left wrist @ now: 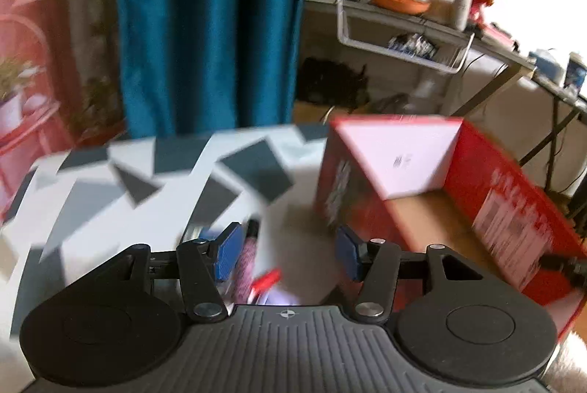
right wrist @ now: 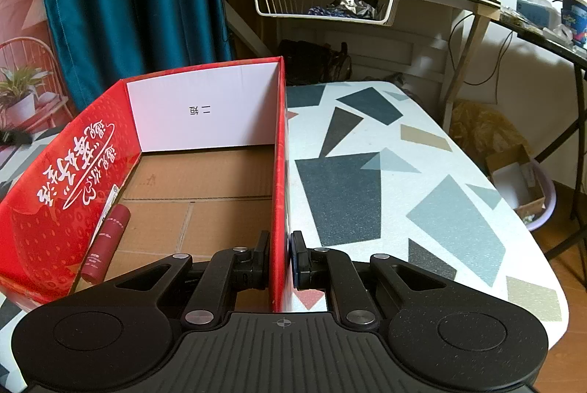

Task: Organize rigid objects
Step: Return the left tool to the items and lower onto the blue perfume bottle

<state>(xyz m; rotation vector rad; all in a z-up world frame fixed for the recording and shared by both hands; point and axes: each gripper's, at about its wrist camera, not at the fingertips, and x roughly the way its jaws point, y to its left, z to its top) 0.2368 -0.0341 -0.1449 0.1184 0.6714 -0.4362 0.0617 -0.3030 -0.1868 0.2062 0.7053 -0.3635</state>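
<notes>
On the worktop (right wrist: 367,136), my right claw (right wrist: 280,261) pinches the red box (right wrist: 55,228) wall; my left claw (left wrist: 290,251) gapes, holding nothing.

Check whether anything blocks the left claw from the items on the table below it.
Nothing visible does. The left claw is open above the blurred pink item and red-capped one; the red box sits off to the right.

The red box (right wrist: 55,209) bears white Chinese brush script, and its white inner flap (right wrist: 205,110) reads "一短".
</notes>
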